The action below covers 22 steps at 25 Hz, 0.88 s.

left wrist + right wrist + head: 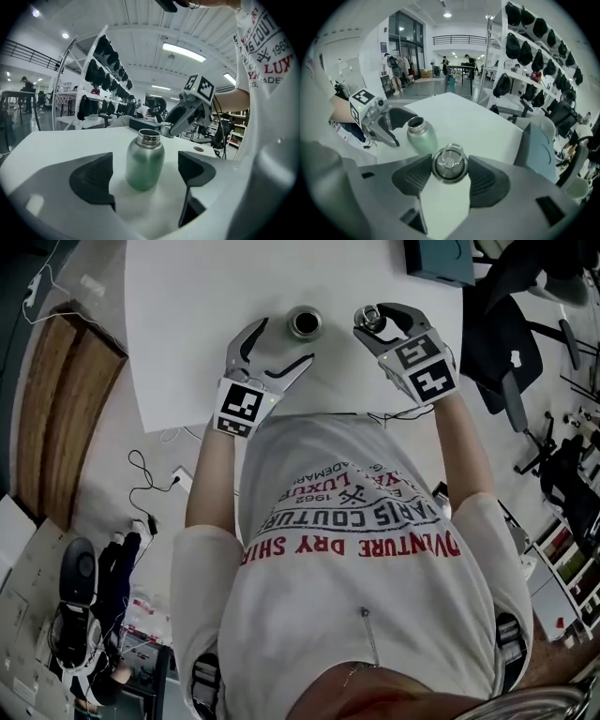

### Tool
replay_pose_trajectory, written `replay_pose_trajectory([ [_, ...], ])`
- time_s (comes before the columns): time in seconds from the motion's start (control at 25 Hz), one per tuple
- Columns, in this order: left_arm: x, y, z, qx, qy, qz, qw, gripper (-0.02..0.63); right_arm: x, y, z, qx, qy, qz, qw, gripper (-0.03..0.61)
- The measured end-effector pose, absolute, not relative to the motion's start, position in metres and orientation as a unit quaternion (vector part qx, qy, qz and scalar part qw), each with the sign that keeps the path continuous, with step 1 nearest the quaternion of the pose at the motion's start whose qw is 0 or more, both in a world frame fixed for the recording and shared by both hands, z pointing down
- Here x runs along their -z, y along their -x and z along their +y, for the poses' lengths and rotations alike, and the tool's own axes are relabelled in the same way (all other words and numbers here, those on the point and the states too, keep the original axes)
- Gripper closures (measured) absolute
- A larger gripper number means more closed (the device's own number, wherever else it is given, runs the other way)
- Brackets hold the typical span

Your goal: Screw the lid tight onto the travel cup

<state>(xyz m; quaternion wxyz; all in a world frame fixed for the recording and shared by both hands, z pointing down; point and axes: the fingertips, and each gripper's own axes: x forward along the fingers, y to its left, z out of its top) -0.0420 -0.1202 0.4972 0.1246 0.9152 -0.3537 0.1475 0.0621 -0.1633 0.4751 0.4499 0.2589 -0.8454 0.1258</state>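
Over white table [187, 334], holds left gripper [284, 341] spread wide, not touching upright open travel cup [305, 322] just ahead, likely to brace it, while pinching lid [449, 162] in right gripper [377, 322] nearby for seating.

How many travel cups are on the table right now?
1: the open steel cup stands on the white table, ahead of the open left gripper, untouched. No others visible.

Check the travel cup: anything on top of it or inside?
Nothing on top: the travel cup stands with its threaded mouth open. The lid is apart from it, clamped in the right gripper. Its inside looks dark; contents cannot be seen.
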Motion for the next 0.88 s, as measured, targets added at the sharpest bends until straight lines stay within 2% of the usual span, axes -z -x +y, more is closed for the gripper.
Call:
replay_pose_trajectory([
  [0.56, -0.533, 0.004, -0.154, -0.171, -0.92, -0.34, 0.093, 0.196, -0.44, -0.022, -0.163, -0.109, -0.193, -0.868, 0.445, 0.327],
  [0.68, -0.535, 0.004, -0.158, -0.172, -0.919, -0.343, 0.087, 0.223, -0.435, -0.005, -0.159, -0.092, -0.161, -0.87, 0.457, 0.327],
  [0.88, -0.537, 0.004, -0.158, -0.159, -0.922, -0.342, 0.085, 0.229, -0.432, 0.026, -0.145, -0.069, -0.1, -0.879, 0.462, 0.327],
])
